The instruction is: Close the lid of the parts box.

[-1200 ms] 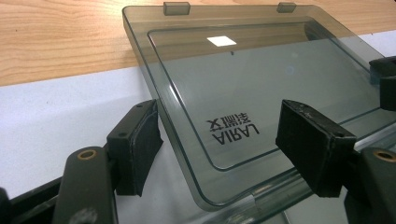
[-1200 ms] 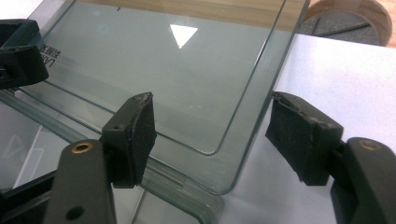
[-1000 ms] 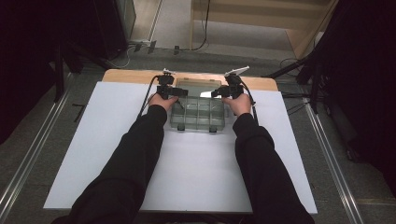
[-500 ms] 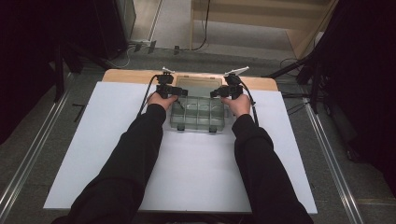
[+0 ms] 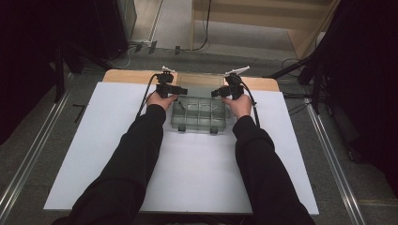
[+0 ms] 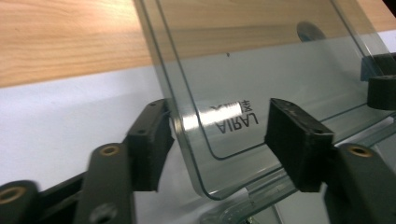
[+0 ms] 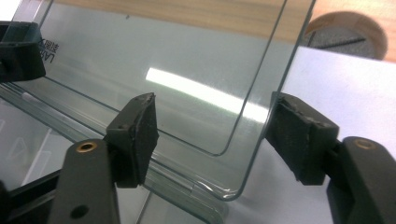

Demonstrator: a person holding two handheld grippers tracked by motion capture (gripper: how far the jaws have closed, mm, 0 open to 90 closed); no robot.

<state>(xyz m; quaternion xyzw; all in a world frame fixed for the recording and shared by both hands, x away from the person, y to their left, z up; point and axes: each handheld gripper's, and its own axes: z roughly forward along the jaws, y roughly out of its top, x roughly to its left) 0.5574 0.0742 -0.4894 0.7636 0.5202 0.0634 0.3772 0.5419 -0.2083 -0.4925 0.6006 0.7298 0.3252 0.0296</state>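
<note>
A clear plastic compartment box (image 5: 199, 117) sits at the far middle of the white board, its lid (image 5: 199, 91) swung up and back. My left gripper (image 5: 180, 90) is at the lid's left side and my right gripper (image 5: 216, 93) at its right. In the left gripper view the lid (image 6: 280, 65) has its lower corner between the jaws of the left gripper (image 6: 219, 126), which have just been closing; the pads do not clamp it. In the right gripper view the lid (image 7: 140, 51) likewise stands between the parted jaws of the right gripper (image 7: 215, 121), its edge close to the right pad (image 7: 299, 135).
The white board (image 5: 197, 173) covers the table, with a strip of bare wood (image 5: 126, 76) along the far edge and a round hole (image 7: 348, 32) in it. Both forearms in black sleeves reach up the middle. Metal rails and cables run on the floor at either side.
</note>
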